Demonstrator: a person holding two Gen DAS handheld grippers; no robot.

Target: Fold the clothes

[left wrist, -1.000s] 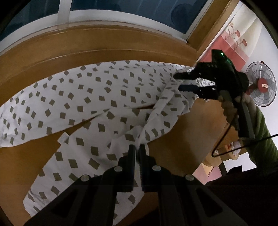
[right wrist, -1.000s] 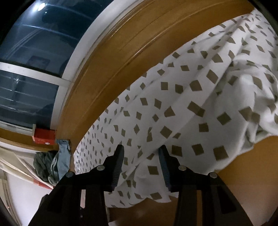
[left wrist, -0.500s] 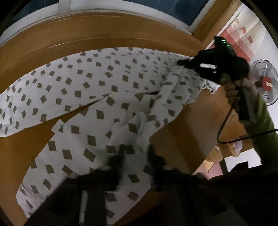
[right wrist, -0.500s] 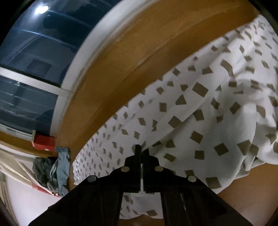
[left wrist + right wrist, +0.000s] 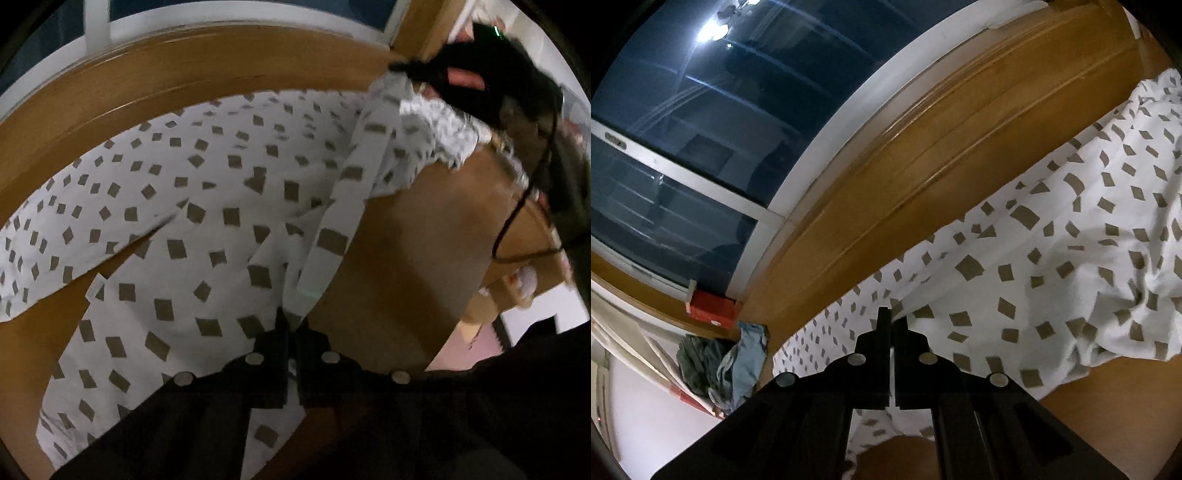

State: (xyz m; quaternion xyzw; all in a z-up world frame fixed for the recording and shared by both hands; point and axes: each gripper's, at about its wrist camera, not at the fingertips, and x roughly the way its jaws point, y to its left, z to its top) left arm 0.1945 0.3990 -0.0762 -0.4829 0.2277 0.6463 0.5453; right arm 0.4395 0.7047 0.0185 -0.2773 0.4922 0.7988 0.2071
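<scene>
both jaws pinch garment [image 5: 229, 206], blurred.

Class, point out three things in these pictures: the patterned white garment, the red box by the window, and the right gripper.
patterned white garment [image 5: 207, 229], left wrist view, on its flat middle.
red box [image 5: 711, 308], right wrist view, on its front face.
right gripper [image 5: 892, 321], right wrist view, between its closed fingertips.

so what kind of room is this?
Probably a home room at night: wooden table under a dark window, patterned garment spread on it, clothes pile in the corner.
</scene>
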